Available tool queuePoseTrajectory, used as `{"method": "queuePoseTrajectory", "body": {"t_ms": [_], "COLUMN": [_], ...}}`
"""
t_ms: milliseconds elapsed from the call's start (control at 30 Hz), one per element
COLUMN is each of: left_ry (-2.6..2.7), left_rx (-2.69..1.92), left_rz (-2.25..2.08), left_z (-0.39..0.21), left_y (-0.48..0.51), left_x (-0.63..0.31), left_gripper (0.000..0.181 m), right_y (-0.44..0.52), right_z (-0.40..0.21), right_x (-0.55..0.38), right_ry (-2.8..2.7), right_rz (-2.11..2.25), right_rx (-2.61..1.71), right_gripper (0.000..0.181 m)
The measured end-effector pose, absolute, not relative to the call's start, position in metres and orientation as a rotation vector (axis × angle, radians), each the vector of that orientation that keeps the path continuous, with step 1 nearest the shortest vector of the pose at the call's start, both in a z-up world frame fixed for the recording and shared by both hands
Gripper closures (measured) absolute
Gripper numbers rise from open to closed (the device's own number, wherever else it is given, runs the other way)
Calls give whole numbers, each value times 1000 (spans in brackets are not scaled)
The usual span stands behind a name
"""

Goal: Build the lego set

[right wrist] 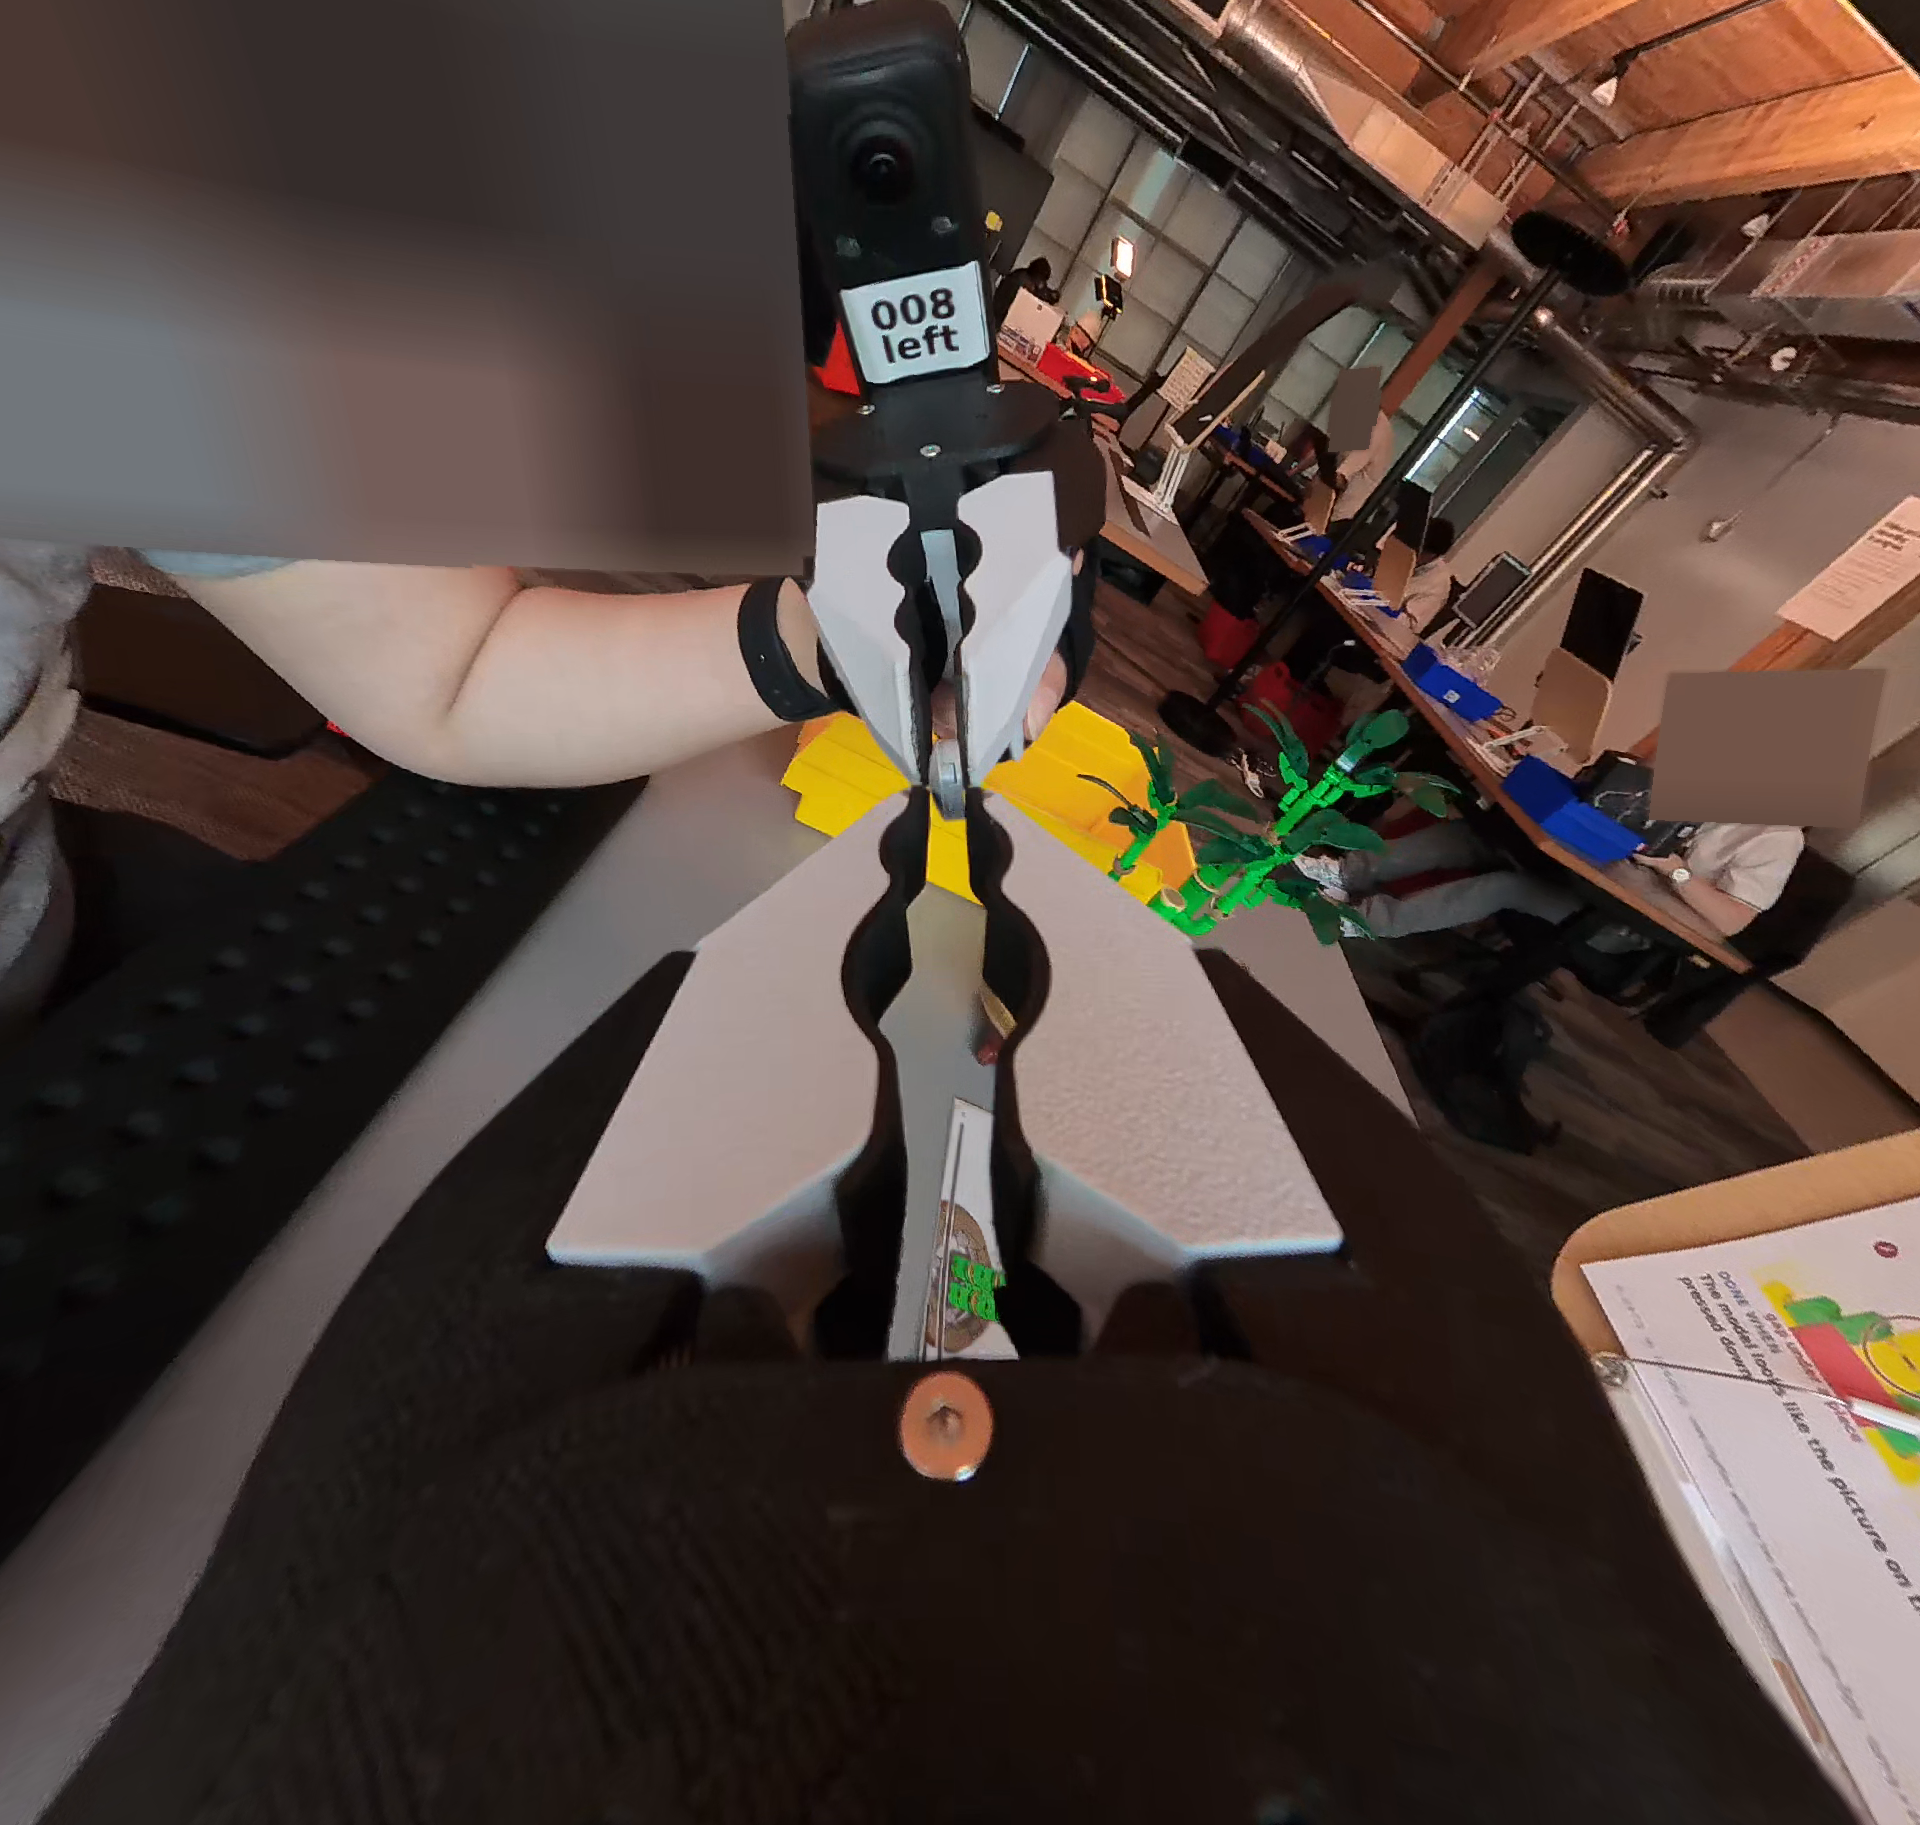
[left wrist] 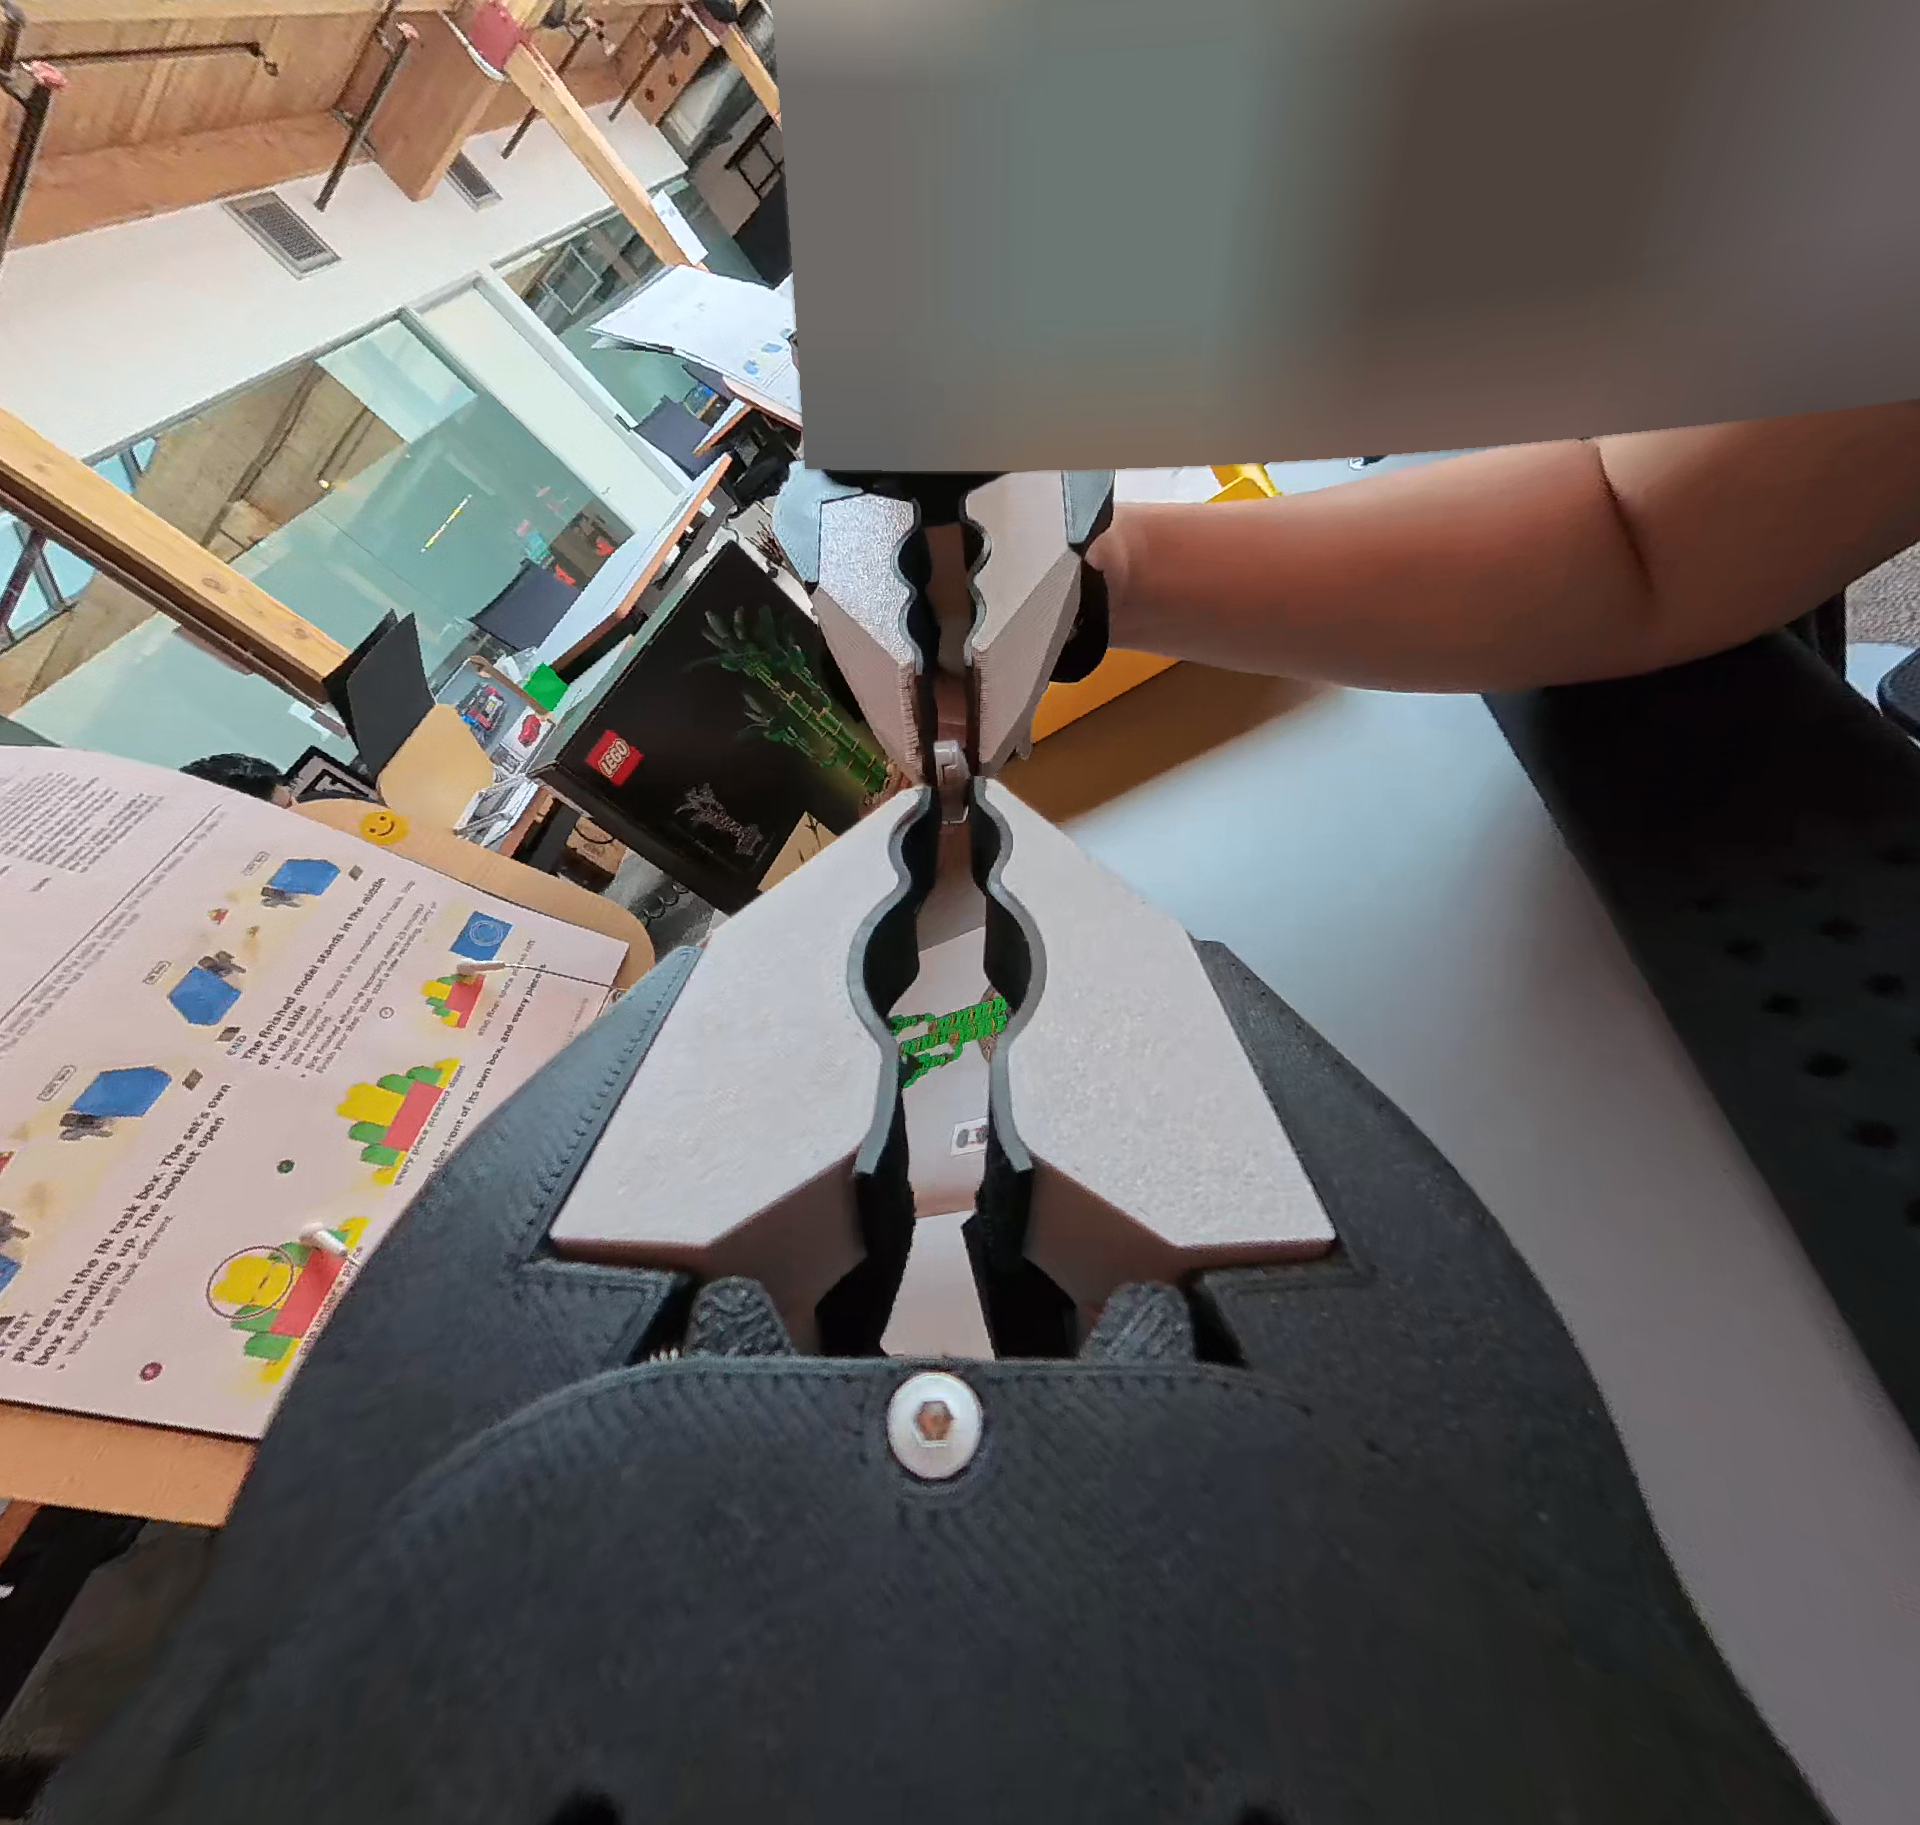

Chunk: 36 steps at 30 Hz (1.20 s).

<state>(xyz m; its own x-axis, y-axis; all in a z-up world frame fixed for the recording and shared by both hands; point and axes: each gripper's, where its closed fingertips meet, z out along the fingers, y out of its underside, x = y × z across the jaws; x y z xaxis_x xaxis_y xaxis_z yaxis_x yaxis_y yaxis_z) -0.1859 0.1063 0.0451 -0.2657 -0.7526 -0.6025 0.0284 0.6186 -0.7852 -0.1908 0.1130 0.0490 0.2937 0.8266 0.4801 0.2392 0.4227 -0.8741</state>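
My left gripper point(left wrist: 948, 801) and my right gripper point(left wrist: 945, 752) meet tip to tip above the white table point(left wrist: 1299, 892). A small grey lego piece point(left wrist: 948, 767) sits between the two pairs of tips, and both pairs of jaws are closed narrowly on it. The right wrist view shows the same meeting: the right gripper point(right wrist: 943, 807), the left gripper point(right wrist: 938, 762) and the grey piece point(right wrist: 948, 778). A green bamboo plant model point(right wrist: 1268, 840) stands on the table to the right, apart from both grippers.
A yellow tray point(right wrist: 1049, 757) lies behind the grippers. A black lego box point(left wrist: 717, 726) stands at the table's far edge. An instruction sheet on a clipboard point(left wrist: 260, 1048) lies to one side. A booklet point(left wrist: 951, 1037) lies below the fingers. A black perforated seat point(left wrist: 1766, 944) borders the table. Left and right tips are no more than a few centimetres apart.
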Motion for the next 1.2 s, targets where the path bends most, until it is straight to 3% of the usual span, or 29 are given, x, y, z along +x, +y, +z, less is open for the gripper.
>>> {"method": "queuePoseTrajectory", "body": {"t_ms": [367, 467, 533, 833, 1067, 1200], "left_ry": [1663, 1635, 1623, 1512, 1400, 1299], "left_rx": [-650, -722, -768, -959, -1112, -1213], "left_rz": [-1024, -1167, -1237, -1558, -1726, -1851], "left_z": [53, 58, 58, 66, 62, 63], "left_y": [103, 103, 106, 116, 131, 139], "left_x": [-186, -184, -181, -173, -162, -158], "left_gripper": [178, 178, 178, 178, 178, 178], "right_y": [108, 112, 116, 126, 140, 151], "right_z": [57, 58, 56, 63, 57, 61], "right_x": [-191, -190, -188, -180, -170, -163], "right_ry": [-1223, -1192, -1196, -1114, -1081, -1021], "right_rz": [587, 620, 582, 583, 532, 453], "right_rx": [-1080, -1096, -1105, -1144, -1243, -1237], "right_gripper": [177, 169, 177, 170, 176, 167]}}
